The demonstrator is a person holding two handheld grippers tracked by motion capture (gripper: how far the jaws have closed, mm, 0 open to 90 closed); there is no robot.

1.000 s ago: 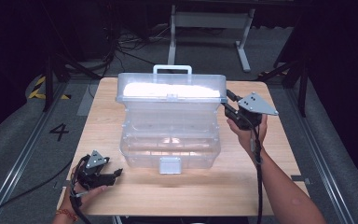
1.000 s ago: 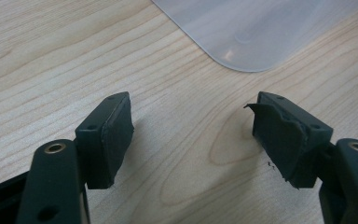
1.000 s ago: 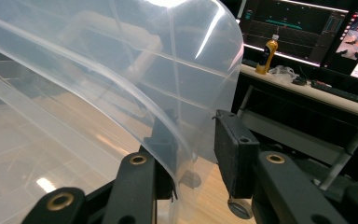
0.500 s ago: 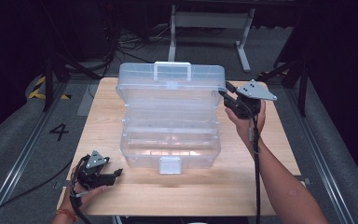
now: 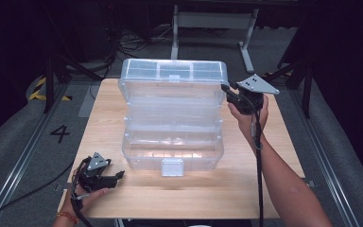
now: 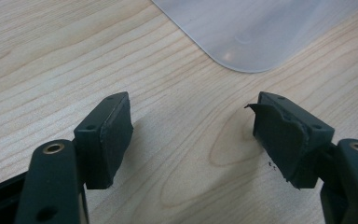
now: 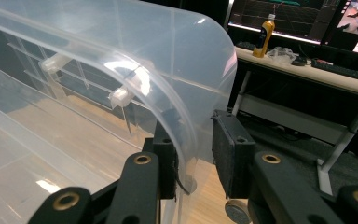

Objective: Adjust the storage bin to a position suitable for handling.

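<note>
At about 7 o'clock on the wooden table, near its front edge, the left gripper lies low in the person's left hand, its jaws spread wide with bare wood between them; in the left gripper view the gripper points toward a rounded corner of the clear plastic box, which sits apart from the jaws at 12 to 1 o'clock. The box stands in the middle of the table with a small latch at its front, toward 6 o'clock. Its lid is swung up and stands nearly upright along the back, toward 12 o'clock, its divided inner side facing the person. At 2 o'clock the right hand holds the right gripper against the lid's right edge. In the right gripper view the gripper has one jaw on each side of the curved rim of the lid; the left jaw touches the plastic, while a gap shows at the right jaw, so whether it clamps I cannot tell. Beyond, a yellow bottle stands on a desk.
</note>
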